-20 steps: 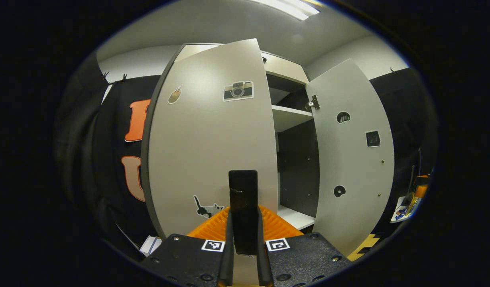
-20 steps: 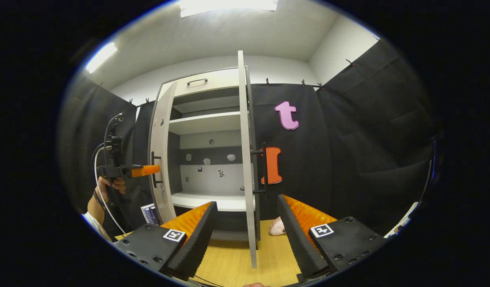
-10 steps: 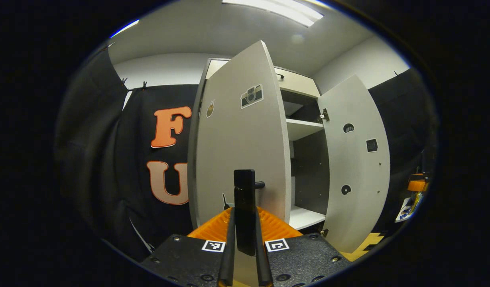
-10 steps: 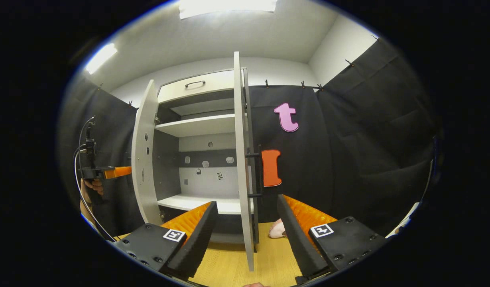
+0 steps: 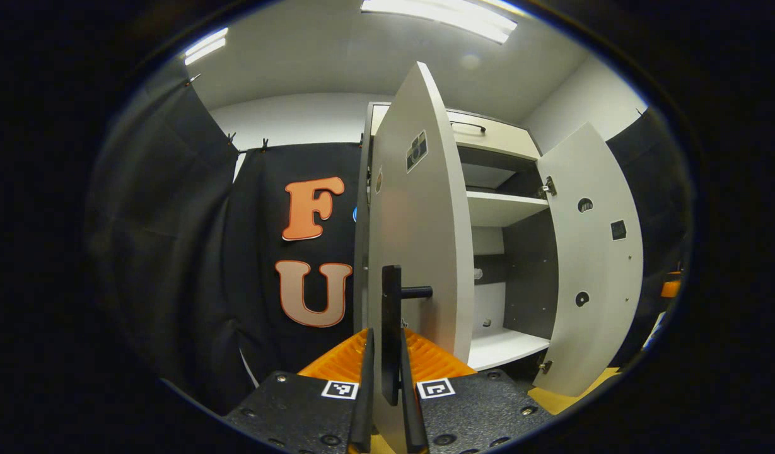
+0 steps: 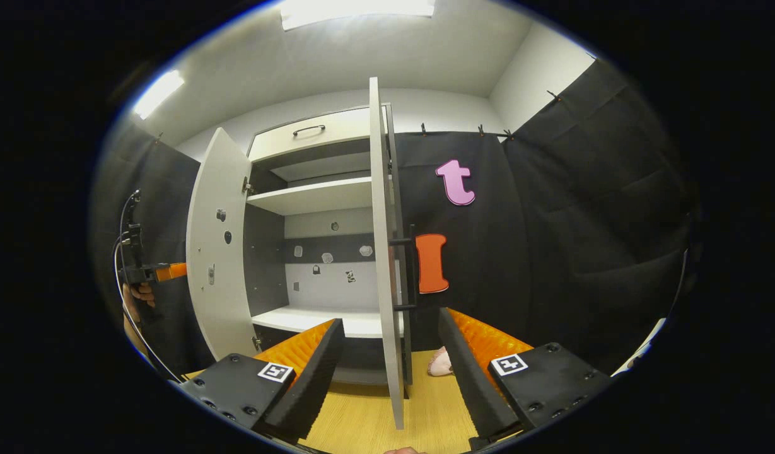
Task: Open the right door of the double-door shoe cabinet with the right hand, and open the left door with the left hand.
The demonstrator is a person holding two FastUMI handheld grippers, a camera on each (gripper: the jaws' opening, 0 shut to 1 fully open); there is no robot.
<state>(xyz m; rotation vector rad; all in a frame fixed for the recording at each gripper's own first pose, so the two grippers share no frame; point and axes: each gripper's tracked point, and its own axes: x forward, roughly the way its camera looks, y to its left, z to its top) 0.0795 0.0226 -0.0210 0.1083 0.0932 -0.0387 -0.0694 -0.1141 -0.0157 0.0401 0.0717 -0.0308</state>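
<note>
In the left gripper view the left gripper sits at 6 o'clock with both fingers pressed on the black bar handle of the left door. That door stands swung out, seen nearly edge-on at centre. It carries a camera sticker towards 12 o'clock. The right door shows its inner face at 3 o'clock, with small round stickers and a dark square one; their print is too small to read.

The right gripper view looks straight into the shoe cabinet: a drawer with a black pull at 12 o'clock, a white upper shelf, a lower shelf, and small stickers on the back panel, unreadable. Here the right door is edge-on at centre and its black handle is just right of the edge. The right gripper at 6 o'clock has its fingers spread wide, either side of the door's lower edge, touching neither face. The left door is at 9 o'clock, with the left gripper and a hand behind it. A pale pink shoe lies on the wooden floor at 5 o'clock.
</note>
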